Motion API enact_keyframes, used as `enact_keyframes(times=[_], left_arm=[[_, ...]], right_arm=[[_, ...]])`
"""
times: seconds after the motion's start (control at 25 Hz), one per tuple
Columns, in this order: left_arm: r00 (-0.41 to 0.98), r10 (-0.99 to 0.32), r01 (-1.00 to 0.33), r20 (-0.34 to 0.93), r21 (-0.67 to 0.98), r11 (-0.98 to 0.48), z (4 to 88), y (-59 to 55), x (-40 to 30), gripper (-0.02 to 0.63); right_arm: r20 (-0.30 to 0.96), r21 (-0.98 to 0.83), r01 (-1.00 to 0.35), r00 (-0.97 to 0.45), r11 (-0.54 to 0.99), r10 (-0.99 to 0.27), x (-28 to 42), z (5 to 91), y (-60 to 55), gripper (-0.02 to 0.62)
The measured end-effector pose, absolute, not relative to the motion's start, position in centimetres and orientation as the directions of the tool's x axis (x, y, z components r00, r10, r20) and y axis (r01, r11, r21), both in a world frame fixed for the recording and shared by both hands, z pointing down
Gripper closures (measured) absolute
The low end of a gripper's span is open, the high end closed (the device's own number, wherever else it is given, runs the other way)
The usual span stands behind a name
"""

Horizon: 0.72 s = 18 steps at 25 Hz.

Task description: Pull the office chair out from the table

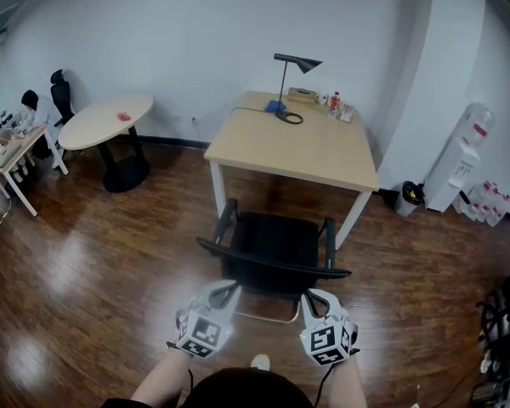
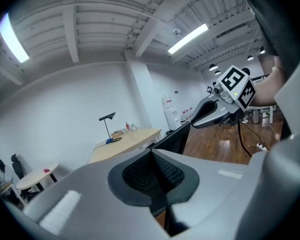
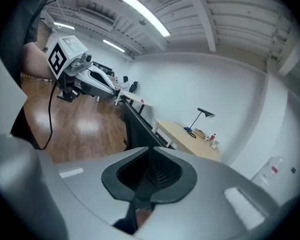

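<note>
The black office chair (image 1: 272, 245) stands on the wood floor just off the near edge of the light wooden table (image 1: 297, 147), with its back toward me. Both grippers hover right behind the backrest. My left gripper (image 1: 228, 289) is near the backrest's left end and my right gripper (image 1: 313, 296) near its right end. Neither one grips the chair. In the left gripper view the pads (image 2: 151, 154) meet with nothing between them, and the chair back (image 2: 172, 139) and right gripper (image 2: 195, 121) lie beyond. The right gripper view shows its pads (image 3: 151, 151) together and empty, beside the chair back (image 3: 135, 126).
A black desk lamp (image 1: 293, 62), a box and bottles (image 1: 334, 103) sit at the table's far end. A round white table (image 1: 106, 121) stands at the left, a person sits at a desk (image 1: 17, 134) far left. At the right wall are a water dispenser (image 1: 467, 155) and a bin (image 1: 408, 195).
</note>
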<state>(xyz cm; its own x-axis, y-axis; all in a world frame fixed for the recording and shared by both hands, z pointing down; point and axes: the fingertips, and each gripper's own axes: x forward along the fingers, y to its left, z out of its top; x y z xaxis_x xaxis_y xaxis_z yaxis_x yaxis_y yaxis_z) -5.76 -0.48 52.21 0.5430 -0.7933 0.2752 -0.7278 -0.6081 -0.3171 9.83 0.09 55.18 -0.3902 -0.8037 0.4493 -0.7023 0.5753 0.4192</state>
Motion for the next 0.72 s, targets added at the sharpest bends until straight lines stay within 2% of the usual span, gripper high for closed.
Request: enact_keyframes(times=[0.2,0.4,0.72], left_arm=[[0.553,-0.801,-0.743,0.23,-0.299,-0.599,50.5,4.0,-8.0,0.604],[0.517,-0.847,-0.833,0.126,-0.155,-0.532,48.7,7.9,-12.7,0.604],[0.527,-0.849,-0.846,0.044,-0.074,-0.529,47.7,13.9,-16.0,0.604]], right_arm=[[0.374,0.32,-0.778,-0.42,0.541,-0.826,7.4,53.7,4.3,0.575],[0.31,0.232,-0.823,-0.442,0.518,-0.842,4.5,52.6,8.7,0.581],[0.226,0.064,-0.888,-0.432,0.456,-0.873,4.4,51.1,16.2,0.581]])
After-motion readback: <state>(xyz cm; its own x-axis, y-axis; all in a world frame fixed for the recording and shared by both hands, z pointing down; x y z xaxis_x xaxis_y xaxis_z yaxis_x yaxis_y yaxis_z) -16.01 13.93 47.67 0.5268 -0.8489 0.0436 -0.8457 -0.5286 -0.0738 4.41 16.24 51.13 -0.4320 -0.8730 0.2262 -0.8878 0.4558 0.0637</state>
